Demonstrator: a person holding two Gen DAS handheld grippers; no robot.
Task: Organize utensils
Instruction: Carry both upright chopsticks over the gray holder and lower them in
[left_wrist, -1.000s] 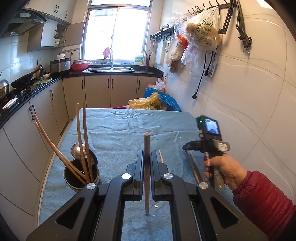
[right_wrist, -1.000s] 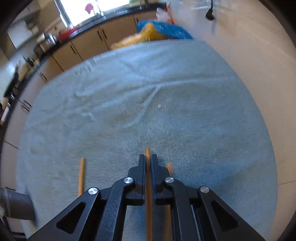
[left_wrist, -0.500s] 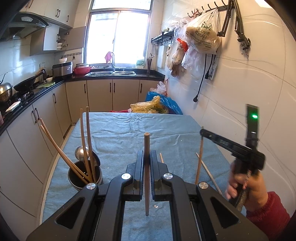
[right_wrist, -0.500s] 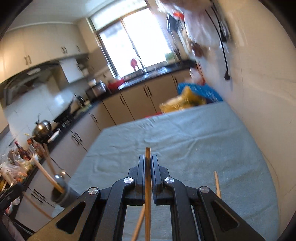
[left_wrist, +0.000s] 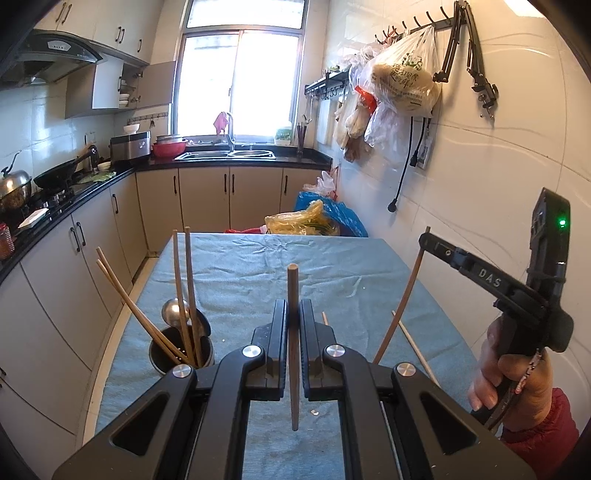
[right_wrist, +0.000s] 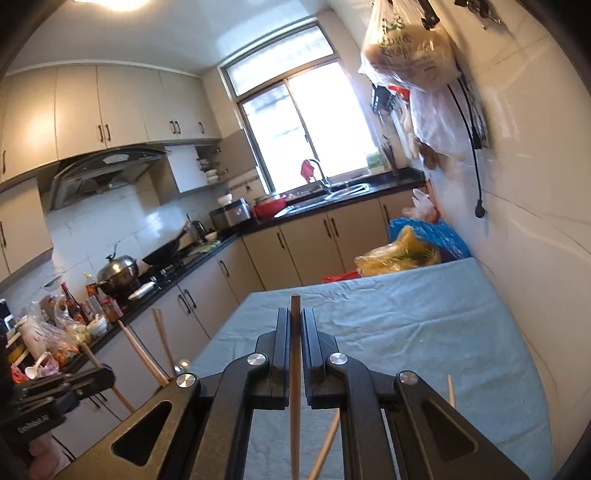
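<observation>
Right gripper (right_wrist: 293, 325) now lifted off table (left_wrist: 362, 273), clenched on chopstick (right_wrist: 294, 387). Left gripper (left_wrist: 293, 325) steady, clamping second chopstick (left_wrist: 293, 332). Holder (left_wrist: 181, 350) front-left already has 4. Both ready for drop-in; 2 strays (left_wrist: 417, 343) remain on cloth.

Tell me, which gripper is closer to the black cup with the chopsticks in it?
Left. The left gripper sits just beside the black cup; the right gripper is across the table by the wall.

holder (left_wrist: 181, 353): table (left_wrist: 258, 266) left edge | in it: chopsticks (left_wrist: 180, 280), ladle (left_wrist: 175, 312) | loose chopstick (left_wrist: 415, 341): right
</observation>
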